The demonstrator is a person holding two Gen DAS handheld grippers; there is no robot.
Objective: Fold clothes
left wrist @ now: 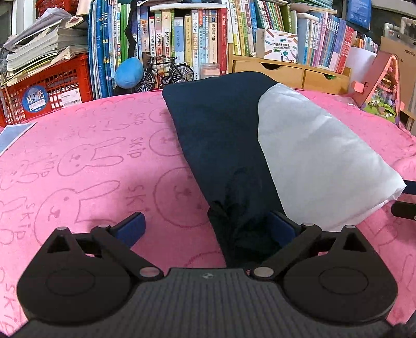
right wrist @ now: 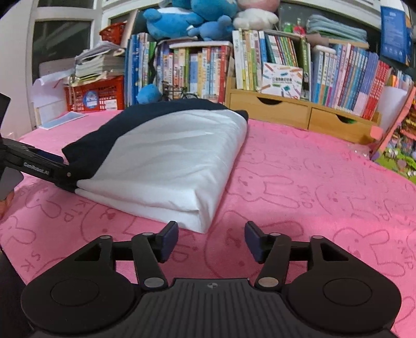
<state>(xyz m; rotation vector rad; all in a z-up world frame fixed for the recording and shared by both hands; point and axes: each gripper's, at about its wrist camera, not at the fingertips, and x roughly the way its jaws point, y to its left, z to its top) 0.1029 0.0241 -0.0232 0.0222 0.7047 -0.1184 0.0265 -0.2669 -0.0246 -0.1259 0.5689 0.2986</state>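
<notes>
With the folded navy-and-white garment (right wrist: 166, 156) resting on the pink rabbit-print towel (right wrist: 299, 187), the right tool (right wrist: 212, 240) gapes released at its near corner, while the left tool (left wrist: 208, 228) also seems spread, navy cloth bunched by one pad, likely smoothing that edge.

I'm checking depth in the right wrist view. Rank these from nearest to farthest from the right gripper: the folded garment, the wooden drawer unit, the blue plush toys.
From the right gripper, jaws open and empty:
1. Folded garment, just ahead and left, on the pink cloth.
2. Wooden drawer unit, ahead and right, at the cloth's far edge.
3. Blue plush toys, farthest, on top of the books.
</notes>
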